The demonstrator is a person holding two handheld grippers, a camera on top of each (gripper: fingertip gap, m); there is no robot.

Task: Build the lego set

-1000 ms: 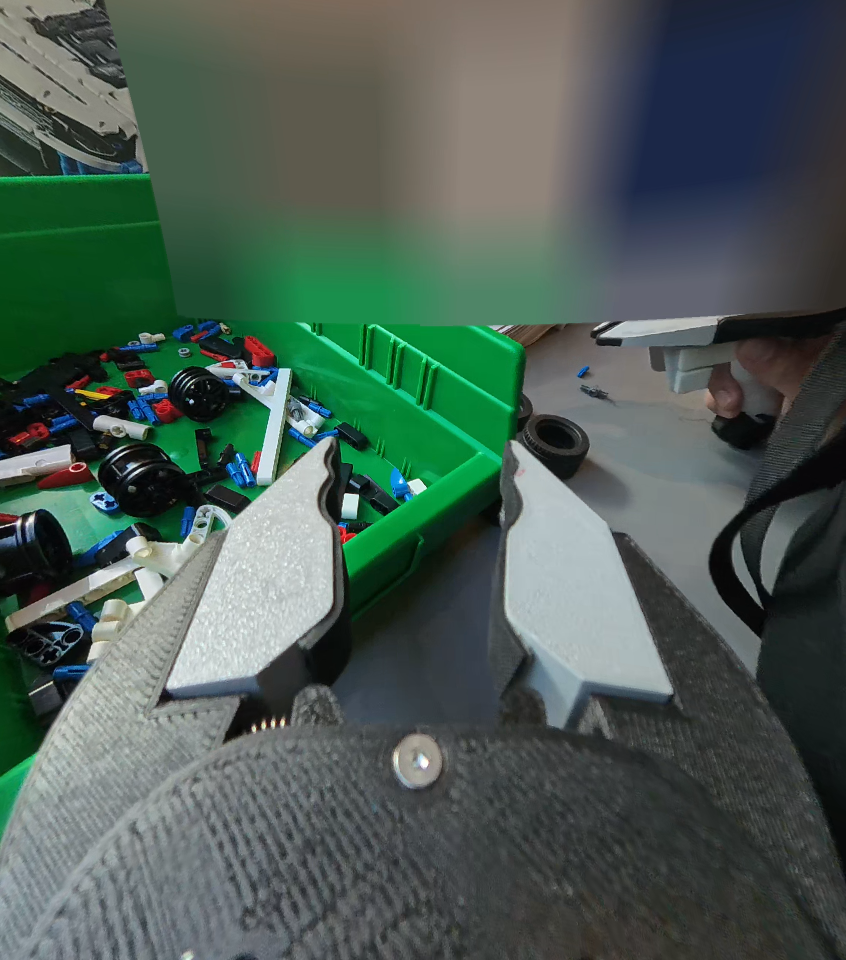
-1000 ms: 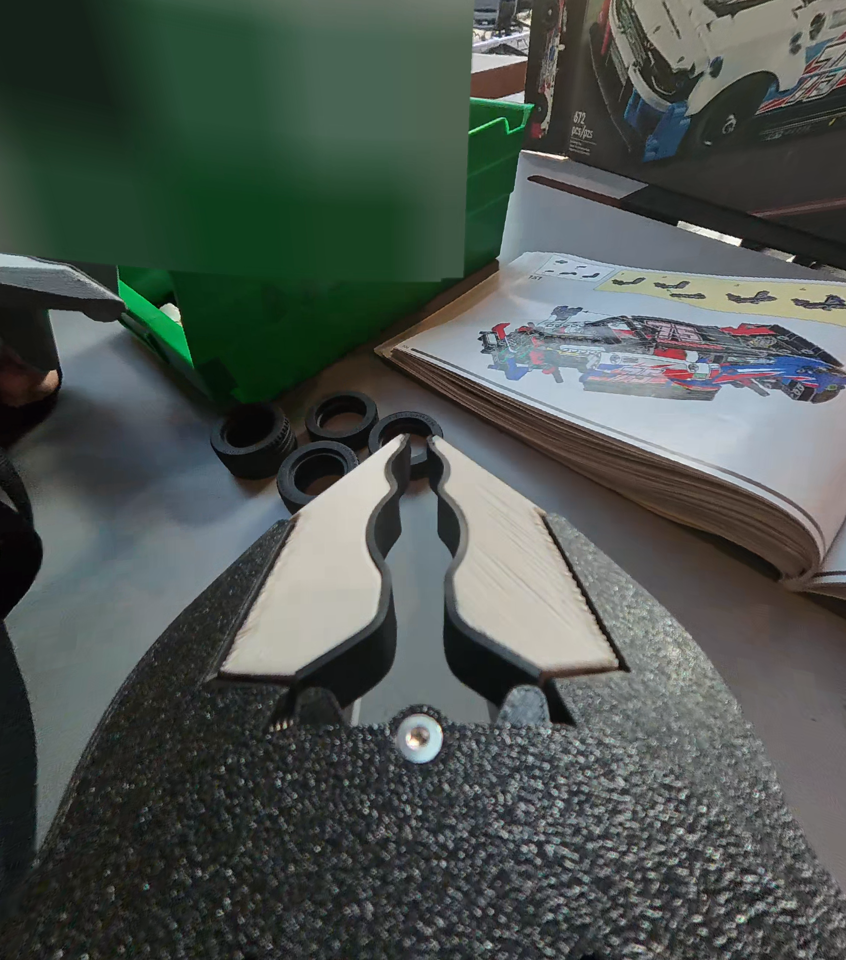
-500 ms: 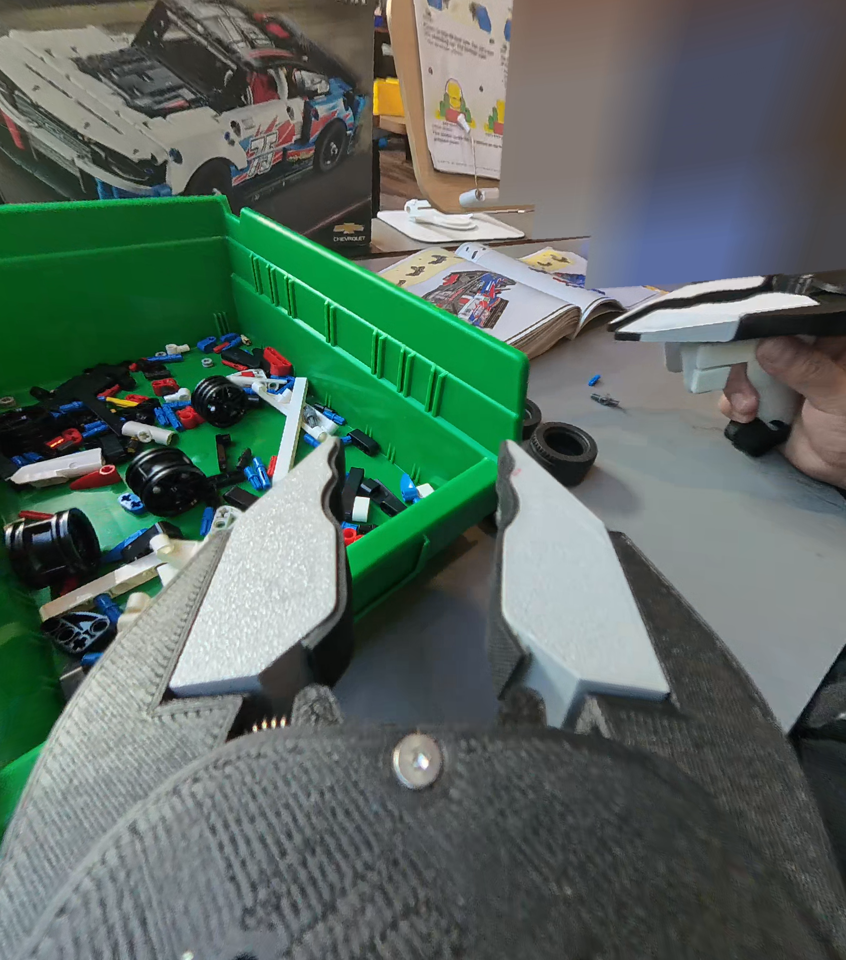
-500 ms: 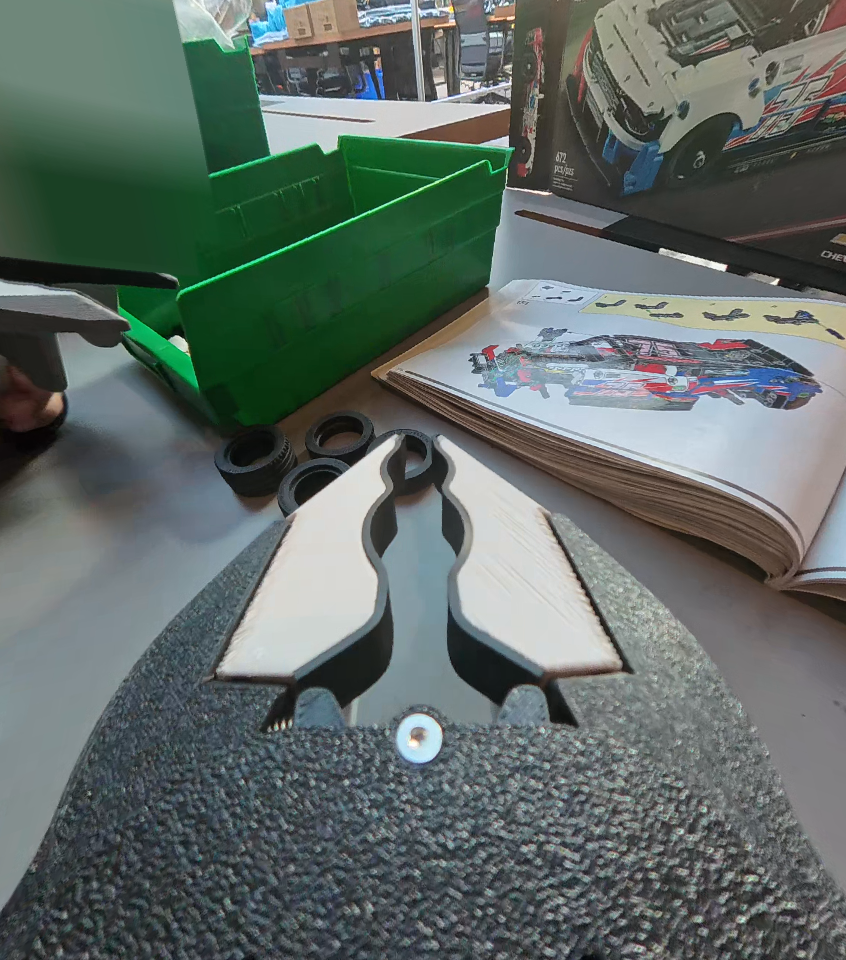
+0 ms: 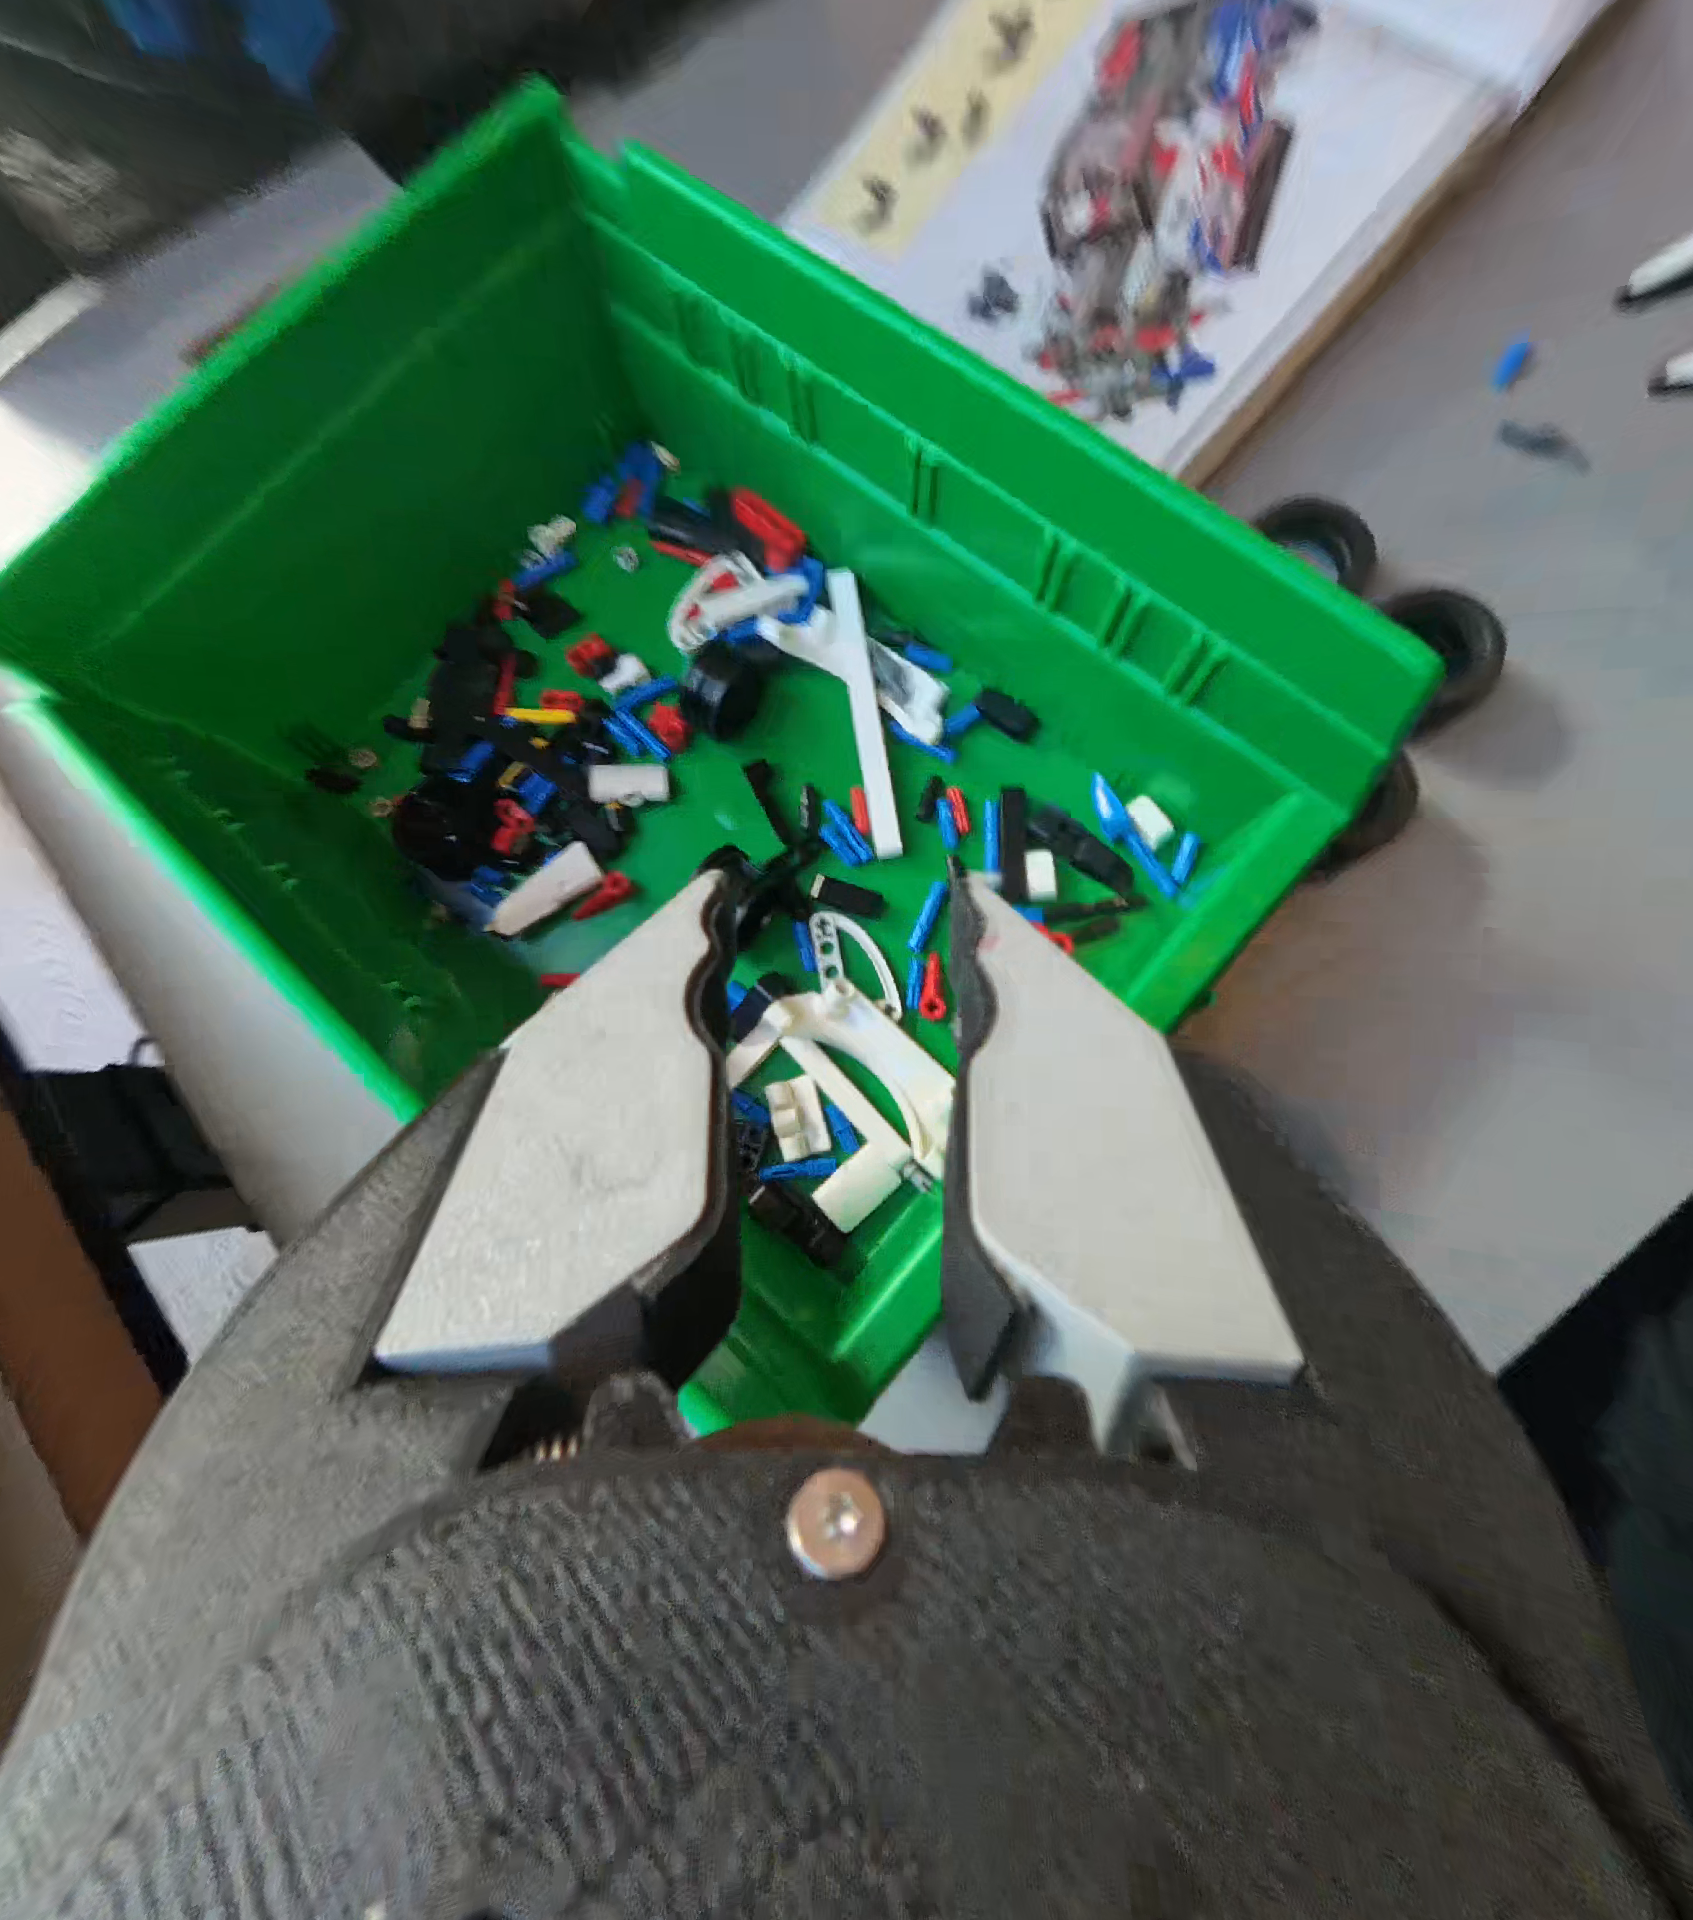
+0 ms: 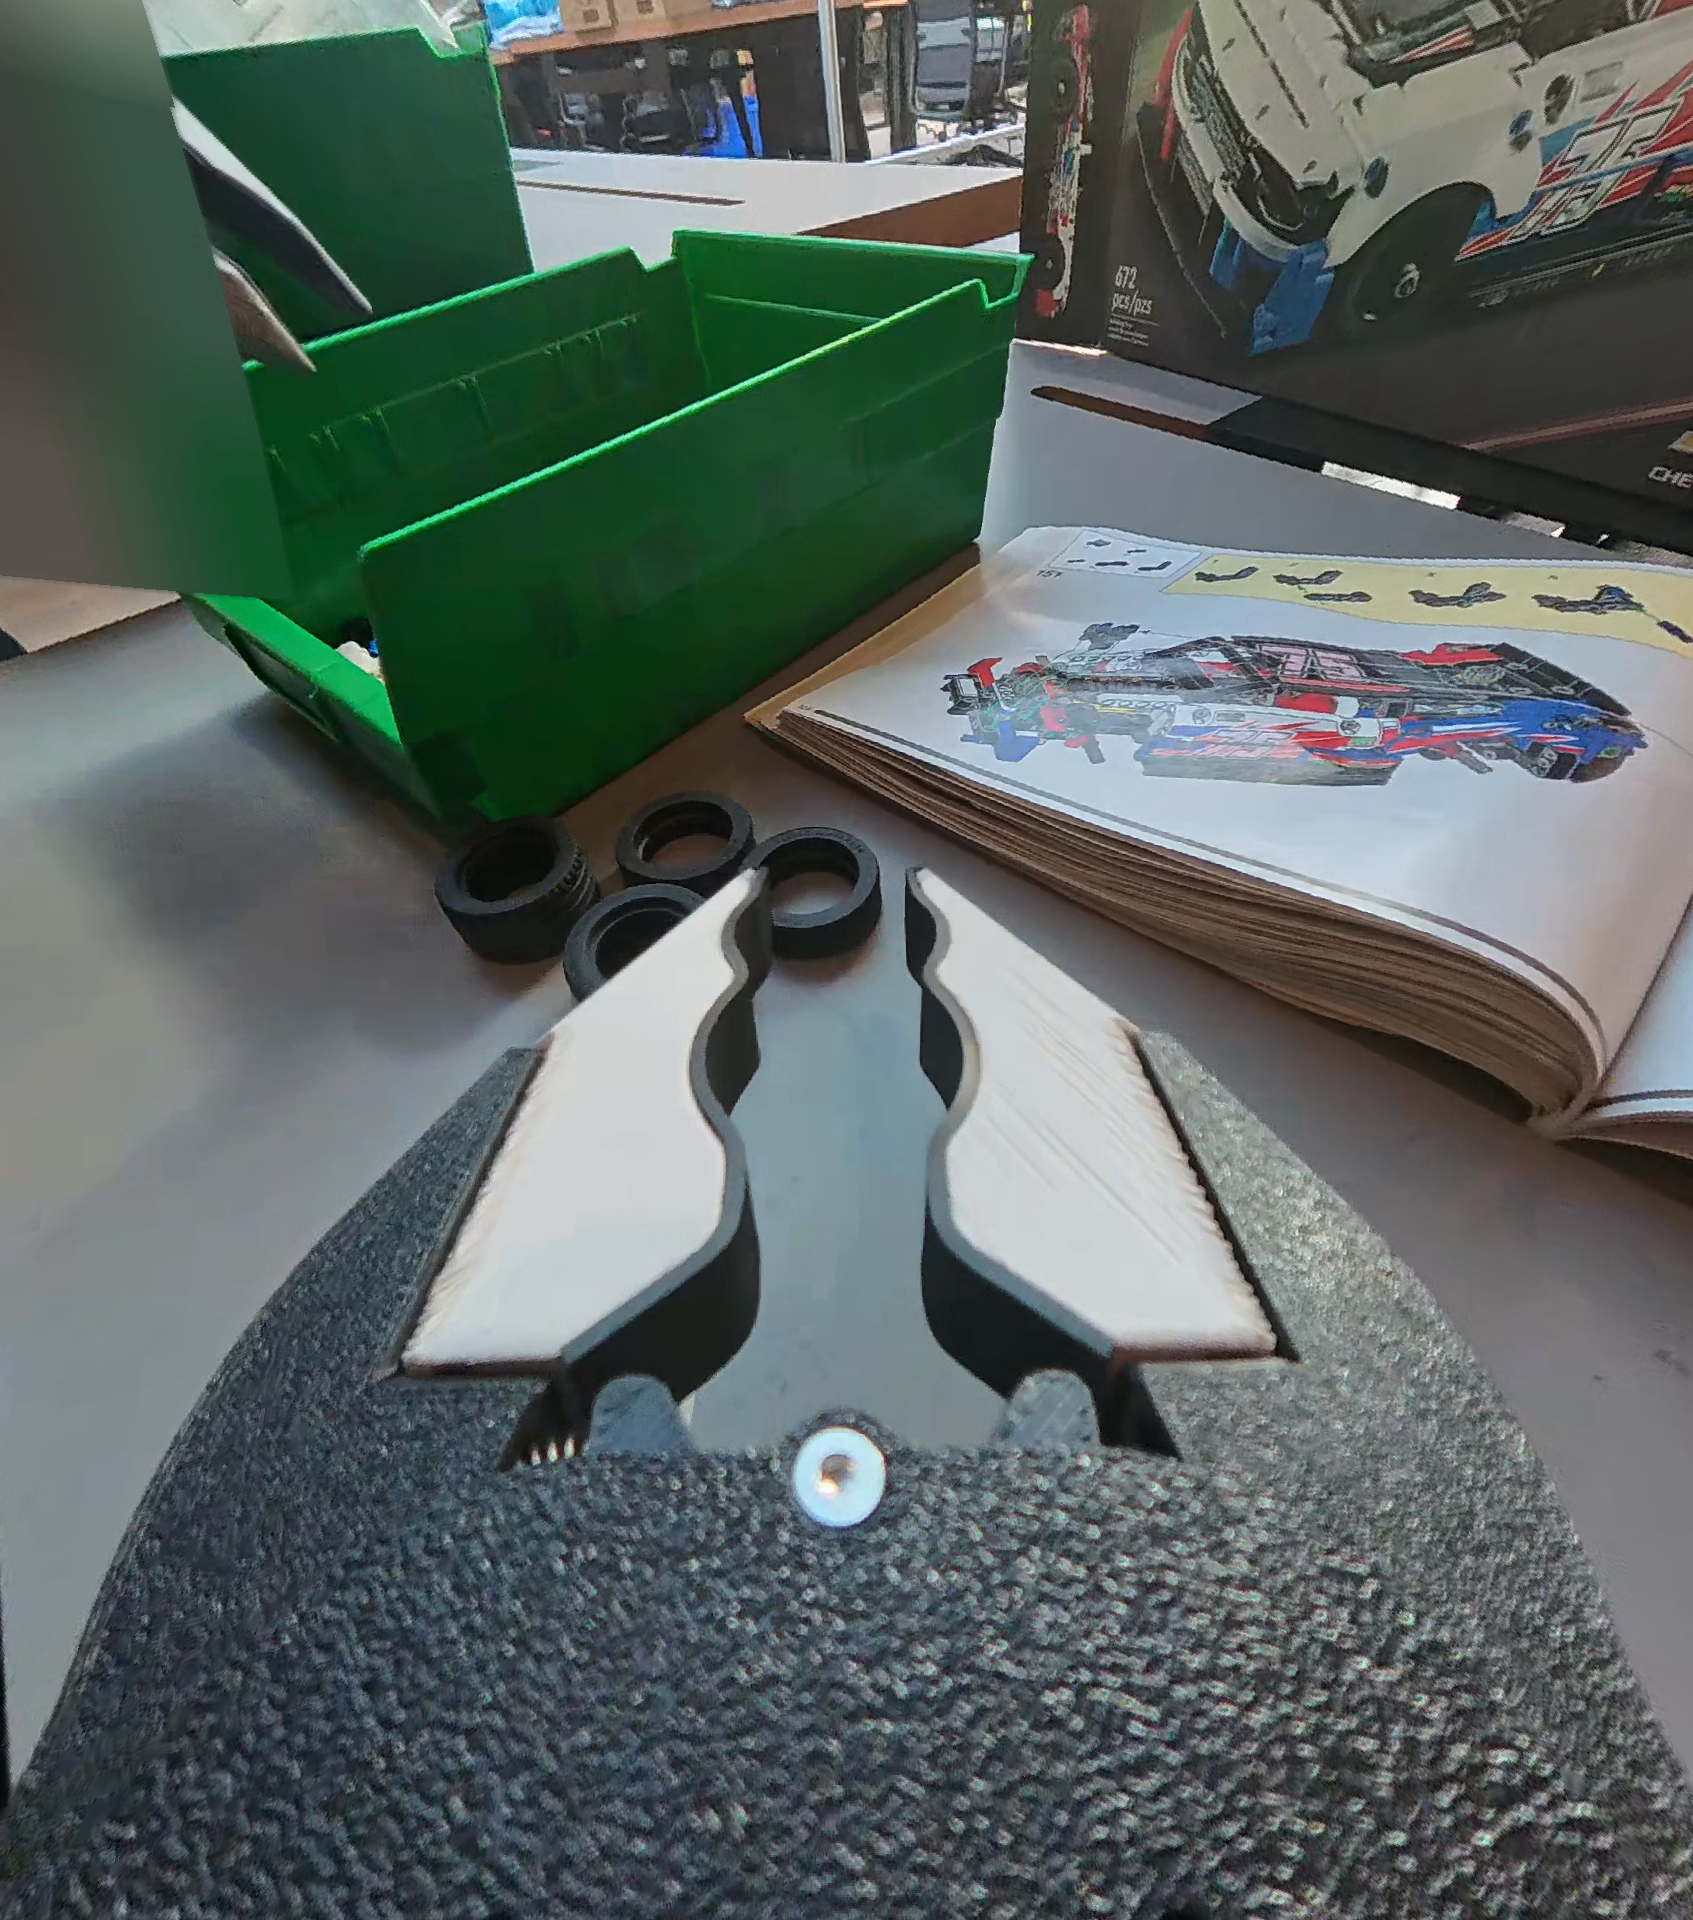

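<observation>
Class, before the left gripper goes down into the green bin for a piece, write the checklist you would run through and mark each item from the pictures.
1. Left gripper open: ok, jaws apart, nothing between them.
2. Left gripper over the green bin: ok, it looks down on the loose pieces.
3. Target piece singled out: cannot tell, pieces overlap and the view is blurred.
4. Right gripper out of the way: ok, it is open over the table by the four black tyres, outside the bin.
5. Instruction book open: ok.
</observation>
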